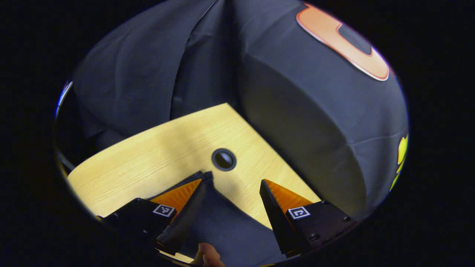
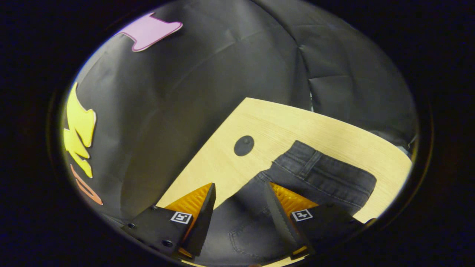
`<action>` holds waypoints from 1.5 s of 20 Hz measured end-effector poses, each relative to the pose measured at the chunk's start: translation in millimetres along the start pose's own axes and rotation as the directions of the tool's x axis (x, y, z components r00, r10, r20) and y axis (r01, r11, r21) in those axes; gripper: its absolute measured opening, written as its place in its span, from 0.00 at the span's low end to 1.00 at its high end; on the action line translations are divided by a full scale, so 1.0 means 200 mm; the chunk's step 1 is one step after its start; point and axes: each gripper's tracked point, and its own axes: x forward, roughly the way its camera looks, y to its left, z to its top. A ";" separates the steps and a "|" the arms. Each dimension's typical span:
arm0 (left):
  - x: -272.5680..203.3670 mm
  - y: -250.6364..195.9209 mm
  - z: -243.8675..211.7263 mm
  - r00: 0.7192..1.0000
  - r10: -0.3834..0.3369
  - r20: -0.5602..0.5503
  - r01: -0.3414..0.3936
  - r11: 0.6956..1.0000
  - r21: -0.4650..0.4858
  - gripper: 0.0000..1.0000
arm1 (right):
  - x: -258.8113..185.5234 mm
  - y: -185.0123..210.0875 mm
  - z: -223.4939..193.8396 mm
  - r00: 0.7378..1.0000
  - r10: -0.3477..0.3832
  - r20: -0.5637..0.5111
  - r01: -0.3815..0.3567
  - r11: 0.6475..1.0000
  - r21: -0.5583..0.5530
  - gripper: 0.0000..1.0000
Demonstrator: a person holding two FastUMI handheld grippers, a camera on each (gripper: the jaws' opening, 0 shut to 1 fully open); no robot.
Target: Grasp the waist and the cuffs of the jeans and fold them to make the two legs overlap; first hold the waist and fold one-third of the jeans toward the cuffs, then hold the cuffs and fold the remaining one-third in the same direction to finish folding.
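The dark grey jeans [image 2: 326, 174] lie flat on the light wooden table [image 2: 282, 118], their waistband with belt loops toward the table's far right. My right gripper [image 2: 239, 184] stands open just above the jeans, near the waist's left corner, with denim and a back pocket seam under its fingers. In the left gripper view a pointed part of the jeans [image 1: 222, 222] lies between the fingers of my left gripper [image 1: 236, 178], which is open; the cloth's tip reaches up along the left finger [image 1: 178, 196]. Whether either gripper touches the denim I cannot tell.
A round dark cable grommet [image 1: 223, 159] sits in the table [image 1: 148, 159] just beyond both grippers, seen too as a grommet [image 2: 243, 145] in the right gripper view. Black booth cloth [image 1: 297, 111] hangs close behind the table's edges. A fingertip [image 1: 207, 256] shows at the bottom.
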 end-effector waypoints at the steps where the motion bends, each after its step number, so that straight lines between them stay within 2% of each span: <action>1: -0.06 -0.05 0.05 0.998 -0.040 0.049 0.040 0.999 0.016 0.95 | -0.02 0.03 0.03 1.000 0.023 0.014 -0.023 1.000 -0.016 0.90; 2: -0.14 -0.11 0.10 0.991 -0.089 0.100 0.085 0.995 0.043 0.95 | -0.07 0.05 0.07 0.999 0.042 0.032 -0.041 0.998 -0.041 0.77; 3: -0.23 -0.18 0.16 0.979 -0.136 0.149 0.125 0.989 0.080 0.95 | -0.12 0.06 0.12 0.997 0.053 0.054 -0.049 0.996 -0.074 0.80; 4: -0.34 -0.26 0.22 0.964 -0.179 0.199 0.157 0.980 0.118 0.95 | -0.18 0.06 0.17 0.996 0.059 0.073 -0.051 0.993 -0.108 0.88; 5: -0.46 -0.32 0.24 0.945 -0.221 0.242 0.187 0.970 0.158 0.95 | -0.24 0.06 0.21 0.994 0.062 0.089 -0.050 0.990 -0.136 0.82; 6: -0.57 -0.38 0.25 0.923 -0.270 0.275 0.219 0.955 0.202 0.96 | -0.29 0.05 0.25 0.993 0.064 0.102 -0.047 0.986 -0.158 0.95; 8: -0.84 -0.52 0.29 0.862 -0.376 0.340 0.281 0.913 0.297 0.97 | -0.41 -0.03 0.31 0.991 0.046 0.126 -0.022 0.983 -0.181 0.96; 9: -1.02 -0.58 0.30 0.821 -0.426 0.379 0.300 0.888 0.349 0.98 | -0.46 -0.08 0.32 0.991 0.035 0.131 -0.011 0.984 -0.176 0.98; 10: -1.18 -0.61 0.30 0.782 -0.466 0.414 0.303 0.865 0.400 0.97 | -0.50 -0.14 0.33 0.991 0.021 0.134 0.001 0.987 -0.161 0.98; 11: -1.30 -0.63 0.31 0.747 -0.491 0.448 0.295 0.849 0.439 0.98 | -0.54 -0.20 0.32 0.991 0.009 0.132 0.010 0.990 -0.141 0.92; 12: -1.43 -0.64 0.29 0.713 -0.513 0.477 0.284 0.834 0.472 1.00 | -0.57 -0.26 0.32 0.991 -0.002 0.130 0.017 0.993 -0.116 0.98; 13: -1.55 -0.65 0.27 0.690 -0.531 0.492 0.270 0.819 0.506 1.00 | -0.60 -0.32 0.30 0.993 -0.011 0.119 0.021 0.996 -0.089 0.92; 14: -1.65 -0.64 0.24 0.673 -0.542 0.504 0.247 0.806 0.538 0.98 | -0.62 -0.37 0.28 0.995 -0.011 0.102 0.017 0.998 -0.056 0.98; 15: -1.72 -0.67 0.23 0.661 -0.550 0.511 0.215 0.791 0.573 0.98 | -0.63 -0.42 0.24 0.997 -0.013 0.079 0.015 1.000 -0.020 0.98; 17: -1.79 -0.75 0.15 0.645 -0.566 0.513 0.165 0.759 0.630 0.98 | -0.63 -0.50 0.17 0.999 -0.015 0.035 0.013 0.998 0.062 0.98; 19: -1.85 -0.79 0.06 0.642 -0.584 0.497 0.152 0.732 0.664 1.00 | -0.58 -0.57 0.07 1.000 -0.014 -0.015 0.016 0.989 0.145 0.98; 22: -1.93 -0.75 -0.08 0.657 -0.593 0.465 0.183 0.724 0.665 0.98 | -0.55 -0.66 -0.05 0.996 -0.019 -0.087 0.040 0.968 0.249 1.00; 25: -1.97 -0.73 -0.13 0.670 -0.583 0.460 0.152 0.714 0.684 0.98 | -0.52 -0.67 -0.11 0.993 -0.019 -0.120 0.055 0.950 0.307 0.98; 26: -1.99 -0.73 -0.15 0.671 -0.587 0.452 0.152 0.706 0.692 0.98 | -0.50 -0.67 -0.14 0.991 -0.020 -0.133 0.061 0.947 0.316 0.92; 27: -2.01 -0.72 -0.17 0.673 -0.590 0.446 0.152 0.700 0.697 0.98 | -0.49 -0.68 -0.16 0.989 -0.023 -0.145 0.069 0.945 0.320 0.98; 30: -2.05 -0.71 -0.14 0.668 -0.584 0.461 0.137 0.705 0.695 0.98 | -0.44 -0.68 -0.20 0.986 -0.041 -0.161 0.093 0.938 0.332 0.98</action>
